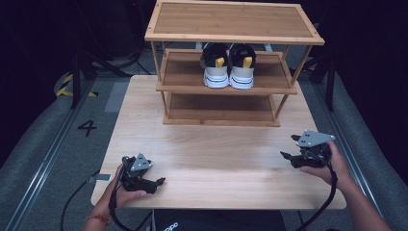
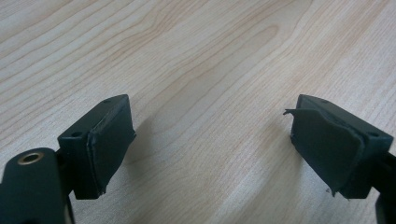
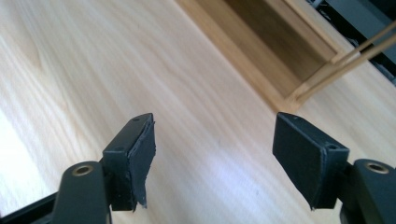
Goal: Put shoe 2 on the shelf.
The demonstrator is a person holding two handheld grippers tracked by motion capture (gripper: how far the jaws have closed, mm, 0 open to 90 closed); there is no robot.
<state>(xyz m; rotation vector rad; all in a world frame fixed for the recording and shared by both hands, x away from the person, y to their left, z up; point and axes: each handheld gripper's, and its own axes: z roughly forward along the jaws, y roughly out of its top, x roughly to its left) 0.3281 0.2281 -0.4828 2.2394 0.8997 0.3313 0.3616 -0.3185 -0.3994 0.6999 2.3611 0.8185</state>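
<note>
A three-tier bamboo shoe rack (image 1: 226,113) stands at the far side of the wooden table (image 1: 216,154). A pair of black, white and yellow sneakers (image 1: 228,65) sits on its middle shelf, heels toward me. My left gripper (image 1: 159,183) rests near the table's front left, held by a hand, its jaws open over bare wood (image 2: 210,135). My right gripper (image 1: 287,153) hovers at the front right, open, with nothing between its pads (image 3: 215,158). In the right gripper view the rack's bottom shelf (image 3: 275,51) lies ahead.
The table stands on grey floor with a rail on each side (image 1: 43,159). A number 4 is marked on the floor (image 1: 87,127) at the left. Dark stands and cables lie behind the rack. Open wood spreads between the two grippers.
</note>
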